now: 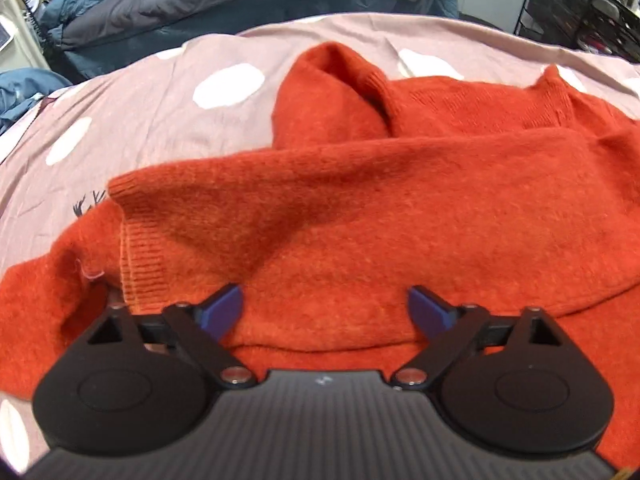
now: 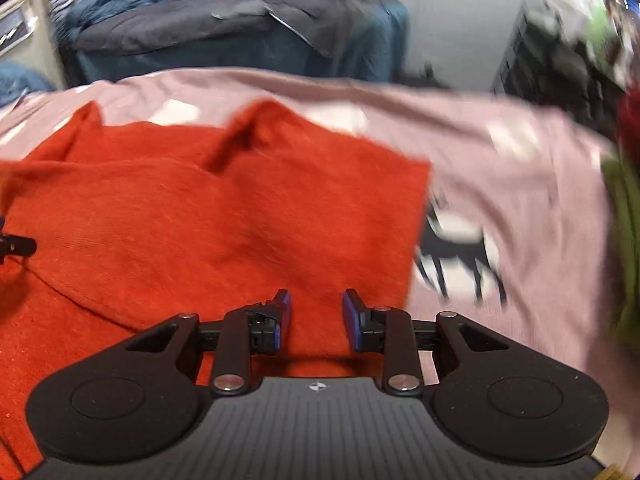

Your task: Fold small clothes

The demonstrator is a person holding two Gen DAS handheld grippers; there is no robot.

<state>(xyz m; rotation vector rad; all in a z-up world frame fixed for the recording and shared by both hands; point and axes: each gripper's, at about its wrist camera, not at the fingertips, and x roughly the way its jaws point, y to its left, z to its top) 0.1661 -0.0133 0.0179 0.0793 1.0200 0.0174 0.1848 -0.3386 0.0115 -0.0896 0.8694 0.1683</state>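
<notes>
Room: bedroom corner; a heap of blue and grey bedding (image 1: 172, 0) sits behind the work surface, a black wire rack (image 1: 580, 8) at far right.
Surface: pink bedsheet (image 1: 132, 120) with white dots and a black reindeer print (image 2: 456, 256), wrinkled, soft underneath.
Sweater: one orange knit sweater (image 1: 360, 208), lying flat on the sheet across the middle of both views. One sleeve (image 1: 280, 200) is folded across the body, its ribbed cuff (image 1: 140, 256) pointing to the left of the left wrist view. Collar area bunched at the far edge.
Handling: by judgement light, thick, fuzzy and limp; no stiffness, so it sags from any single pinch. Knit is grippy, unlikely to slip. Best holds look like the ribbed cuff, the hem corners or the straight side edge (image 2: 420, 232), one tong at each end so the fold travels evenly.
Left gripper (image 1: 324, 312): jaws spread wide, grasping nothing; it hovers low over the near part of the sweater, just beside the cuff.
Right gripper (image 2: 316, 316): jaws parted by a narrower gap, nothing visibly between the blue pads (image 2: 285, 312); it hovers near the sweater's right side edge. View is motion-blurred.
Count: one sweater, one folded sleeve visible, two grippers. A red and green item (image 2: 628, 184) at the right border is too blurred to name.
</notes>
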